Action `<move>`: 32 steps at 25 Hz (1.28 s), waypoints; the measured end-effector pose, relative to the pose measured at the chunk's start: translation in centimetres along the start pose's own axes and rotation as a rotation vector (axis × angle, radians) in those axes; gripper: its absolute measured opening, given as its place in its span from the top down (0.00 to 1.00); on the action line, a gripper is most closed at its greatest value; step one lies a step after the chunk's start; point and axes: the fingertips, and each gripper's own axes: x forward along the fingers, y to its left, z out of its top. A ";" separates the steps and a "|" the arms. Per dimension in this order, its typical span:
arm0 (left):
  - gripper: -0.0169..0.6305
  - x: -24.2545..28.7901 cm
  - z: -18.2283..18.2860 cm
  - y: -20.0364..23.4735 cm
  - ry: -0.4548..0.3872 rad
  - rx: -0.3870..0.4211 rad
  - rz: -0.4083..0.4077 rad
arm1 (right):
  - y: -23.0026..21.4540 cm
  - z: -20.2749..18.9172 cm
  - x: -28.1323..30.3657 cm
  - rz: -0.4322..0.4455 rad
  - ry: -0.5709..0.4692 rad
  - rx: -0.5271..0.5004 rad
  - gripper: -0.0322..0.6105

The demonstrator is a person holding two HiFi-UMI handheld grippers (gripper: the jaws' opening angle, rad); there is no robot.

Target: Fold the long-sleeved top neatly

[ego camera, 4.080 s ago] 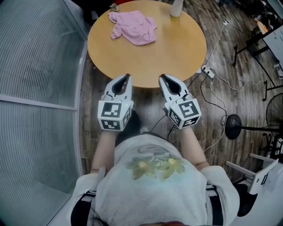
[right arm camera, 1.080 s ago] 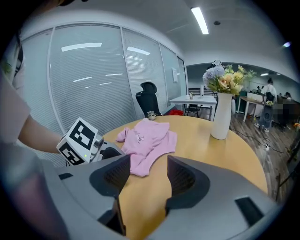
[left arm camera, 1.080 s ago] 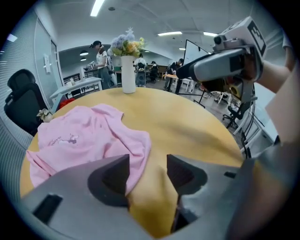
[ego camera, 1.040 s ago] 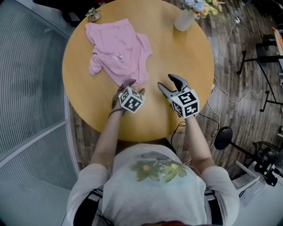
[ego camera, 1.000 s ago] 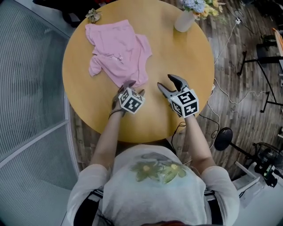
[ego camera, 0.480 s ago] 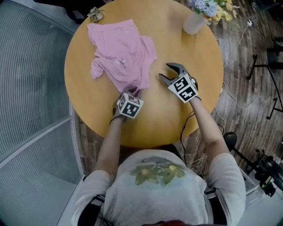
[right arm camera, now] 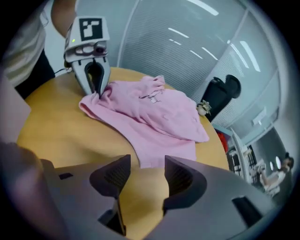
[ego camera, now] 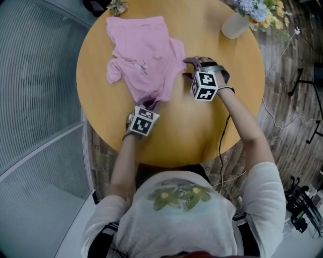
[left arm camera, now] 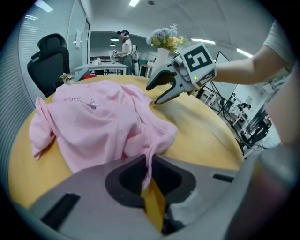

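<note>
Hem of the pink top [ego camera: 144,55], lying crumpled on the tabletop [ego camera: 202,131], is pinched in my left claw [ego camera: 150,106], jaws just closed. My right claw [ego camera: 185,68], agape and empty, has come beside its side edge, ready for spreading.

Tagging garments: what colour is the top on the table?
Light pink; the top shows best in the head view.

Bright, even indoor light covers my surface [ego camera: 202,136]; shadows on it are soft and faint. Ceiling lights [left arm camera: 135,3] glare overhead. Both gripper views bulge fisheye-style, with dark corners (the near foreground blurs badly).
</note>
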 end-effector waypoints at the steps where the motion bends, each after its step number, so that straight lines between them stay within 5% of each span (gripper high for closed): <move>1: 0.91 0.0 0.1 0.0 0.011 -0.012 -0.002 | 0.2 0.1 0.4 0.020 0.019 -0.068 0.58; 10: 0.92 0.2 0.4 0.1 0.063 -0.050 -0.034 | 1.4 0.2 1.7 0.161 0.098 -0.489 0.59; 15: 0.92 0.2 0.4 0.0 0.043 -0.060 -0.041 | 1.6 0.3 1.9 0.224 0.127 -0.532 0.59; 25: 0.92 0.3 0.6 0.0 0.009 -0.052 -0.051 | 0.3 -1.9 2.2 0.215 0.222 -0.667 0.69; 28: 0.92 0.2 0.4 0.0 0.019 -0.056 -0.049 | 1.0 -2.4 2.2 0.267 0.236 -0.631 0.85; 32: 0.92 -0.1 0.2 -0.1 0.026 -0.015 -0.059 | 0.9 -1.9 1.7 0.213 0.199 -0.391 0.88</move>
